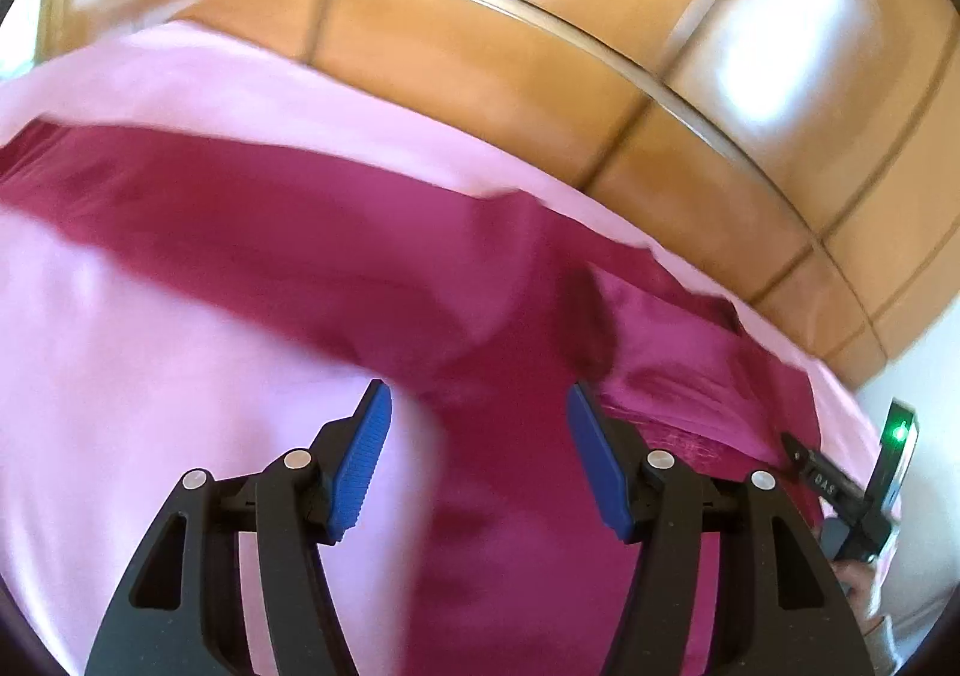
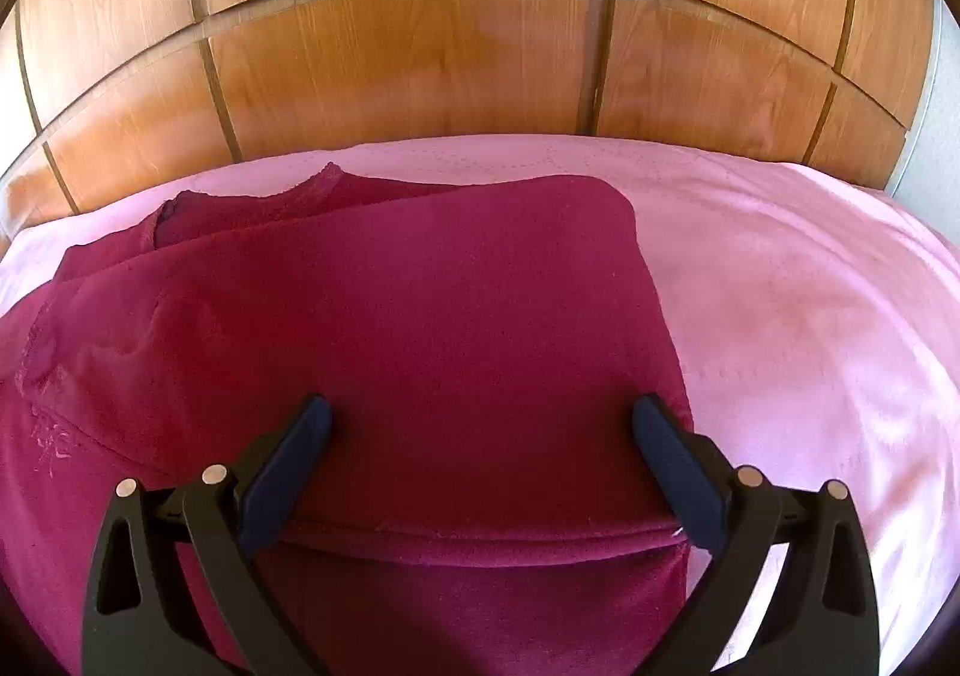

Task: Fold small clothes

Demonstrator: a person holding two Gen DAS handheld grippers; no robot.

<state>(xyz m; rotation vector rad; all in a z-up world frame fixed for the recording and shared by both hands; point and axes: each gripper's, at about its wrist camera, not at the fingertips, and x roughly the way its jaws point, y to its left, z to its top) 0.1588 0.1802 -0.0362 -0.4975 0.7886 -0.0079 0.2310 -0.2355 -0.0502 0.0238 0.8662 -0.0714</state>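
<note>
While both tools hang over the bed, the task's thing, a dark magenta garment (image 2: 420,328), lies spread on the pink bedspread (image 2: 780,286), in front of the wooden headboard (image 2: 408,63). One part is folded across the rest, giving a straight edge down the right side and a rounded upper right corner. Along the near side a hemmed edge runs across the cloth between the fingers of the right tool. At the far left a neckline or similar opening with a trimmed border shows, and the fabric there is rumpled.

A faint pink embroidered or printed motif sits on the cloth at the left of the right wrist view; it is too small to read. The left wrist view is motion-blurred, and the same garment (image 1: 360,256) appears as a broad band across the bedspread (image 1: 150,376).

Left hand-held gripper (image 1: 479,454): jaws spread apart, blue pads (image 1: 360,466) clear of each other, nothing held, above the cloth.

Right hand-held gripper (image 2: 480,472): jaws wide apart, nothing clamped, with the fold lying between the fingers. It (image 1: 840,472) also shows at the right edge of the left wrist view, carrying a green light and short white lettering that cannot be read reliably.
</note>
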